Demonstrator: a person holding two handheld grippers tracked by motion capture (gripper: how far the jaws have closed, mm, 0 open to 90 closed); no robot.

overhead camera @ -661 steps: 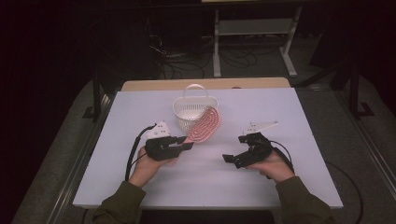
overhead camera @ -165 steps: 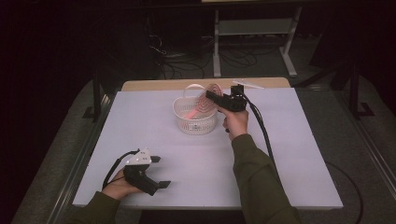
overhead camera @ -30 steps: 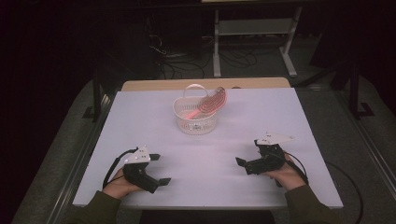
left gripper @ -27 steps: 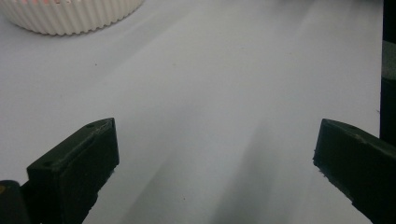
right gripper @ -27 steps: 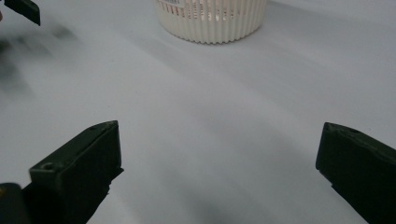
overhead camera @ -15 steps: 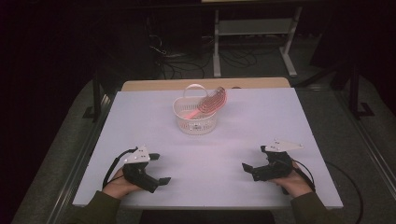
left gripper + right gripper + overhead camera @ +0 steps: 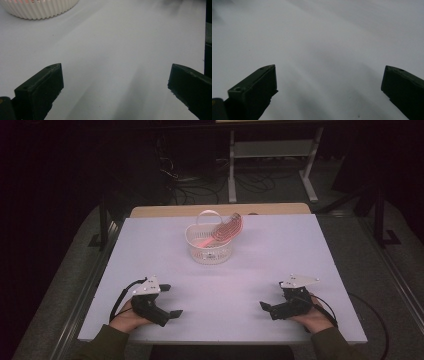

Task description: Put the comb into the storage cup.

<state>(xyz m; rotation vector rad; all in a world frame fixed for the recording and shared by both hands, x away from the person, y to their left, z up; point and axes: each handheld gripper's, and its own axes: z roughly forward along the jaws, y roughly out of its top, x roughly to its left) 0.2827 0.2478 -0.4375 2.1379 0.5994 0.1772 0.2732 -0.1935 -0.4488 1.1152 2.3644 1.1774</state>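
Note:
A white ribbed basket (image 7: 210, 244) with a hoop handle stands at the far middle of the white table (image 7: 300, 245). A pink ridged oval piece (image 7: 227, 229) leans in it, sticking out over its right rim. My left gripper (image 7: 171, 300) rests open at the near left, jaws wide apart over bare table (image 7: 112, 75); the basket's wall (image 7: 40, 10) shows at the top left of the left gripper view. At the near right my right gripper (image 7: 270, 299) lies open, nothing between its jaws (image 7: 327, 82).
Beyond the table's far edge a wooden strip (image 7: 220, 210) shows, then dark floor with cables and a metal stand (image 7: 270, 155). Table rails run along both sides.
The pink piece went from the left gripper near the basket, then the right gripper over it, into the basket. In the last second the right gripper drew back slightly toward the near edge.

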